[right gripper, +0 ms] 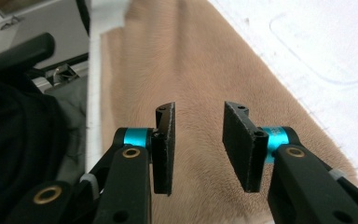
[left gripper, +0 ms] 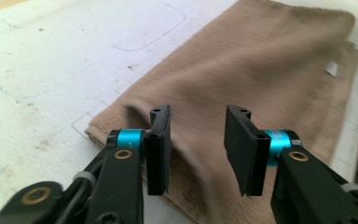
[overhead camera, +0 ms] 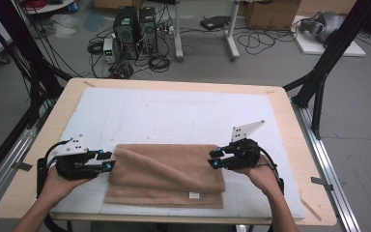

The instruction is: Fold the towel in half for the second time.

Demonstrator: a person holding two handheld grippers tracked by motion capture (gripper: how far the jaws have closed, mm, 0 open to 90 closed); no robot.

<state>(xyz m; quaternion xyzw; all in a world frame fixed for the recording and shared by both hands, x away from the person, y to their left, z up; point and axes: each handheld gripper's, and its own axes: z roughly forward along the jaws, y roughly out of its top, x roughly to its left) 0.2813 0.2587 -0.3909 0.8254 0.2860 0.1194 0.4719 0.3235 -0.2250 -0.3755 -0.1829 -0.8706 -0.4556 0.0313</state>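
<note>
High view: a folded tan towel (overhead camera: 166, 175) lies near the front edge of a white-covered bench (overhead camera: 174, 113), with the left tool (overhead camera: 107, 161) at its left end and the right tool (overhead camera: 214, 160) at its right end. Left gripper view: the jaws stand apart over the towel's (left gripper: 261, 79) end, gripping nothing. Right gripper view: the jaws likewise gape empty above the cloth (right gripper: 191, 70), so closing too shallowly would likely catch just the top layer and unfold it.

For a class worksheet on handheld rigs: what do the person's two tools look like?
Both tools, left and right, are black, with flat black pads, cyan collars and brass-coloured pivot rings. Each carries a white plate with dark dots on top and trails a black cable. The forearms are bare.
</note>
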